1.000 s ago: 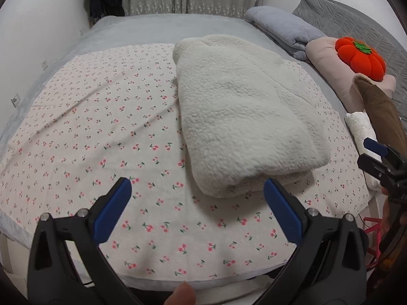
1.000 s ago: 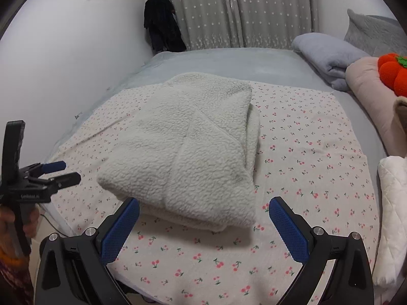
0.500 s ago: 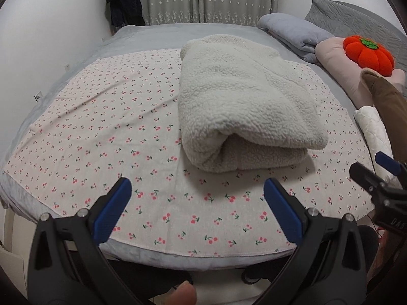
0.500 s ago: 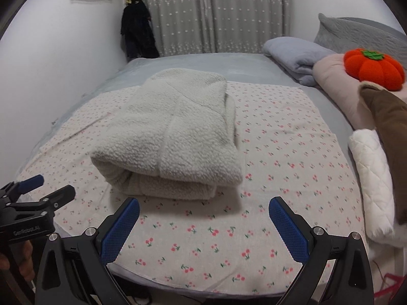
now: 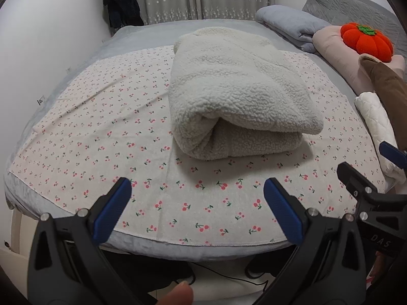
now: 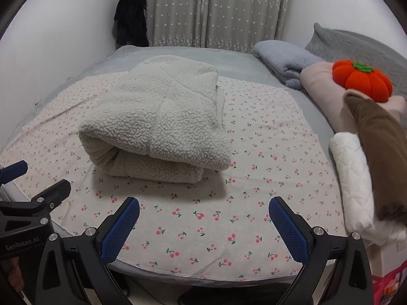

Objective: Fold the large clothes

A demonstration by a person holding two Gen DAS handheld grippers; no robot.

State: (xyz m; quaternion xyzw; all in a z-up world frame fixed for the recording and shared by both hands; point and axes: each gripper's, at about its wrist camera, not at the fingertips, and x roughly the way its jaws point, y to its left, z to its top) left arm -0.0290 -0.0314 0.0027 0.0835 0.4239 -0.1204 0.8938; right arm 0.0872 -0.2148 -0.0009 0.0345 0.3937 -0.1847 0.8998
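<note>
Nearest the cameras, the left gripper (image 5: 197, 198) with its blue-padded black fingers stands spread wide and empty over the front edge of the bed, and the right gripper (image 6: 203, 218), built the same, is equally wide and holds nothing. Both hang above the white cherry-print sheet (image 5: 101, 132) and touch no cloth. Beyond them, near the middle of that sheet, lies the thick cream fleece garment (image 5: 236, 94), doubled over into a plump rectangular bundle whose rolled fold faces the grippers; no sleeve or loose hem shows trailing out. Judging from this, the folding looks finished or nearly so, with at most a tidying press or a move to a pile left. Off to the right sit a white quilted item (image 6: 353, 178) and a brown cloth (image 6: 376, 152), then an orange pumpkin-shaped plush cushion (image 6: 361, 80), and farthest back the grey star-patterned curtain (image 6: 216, 10).
</note>
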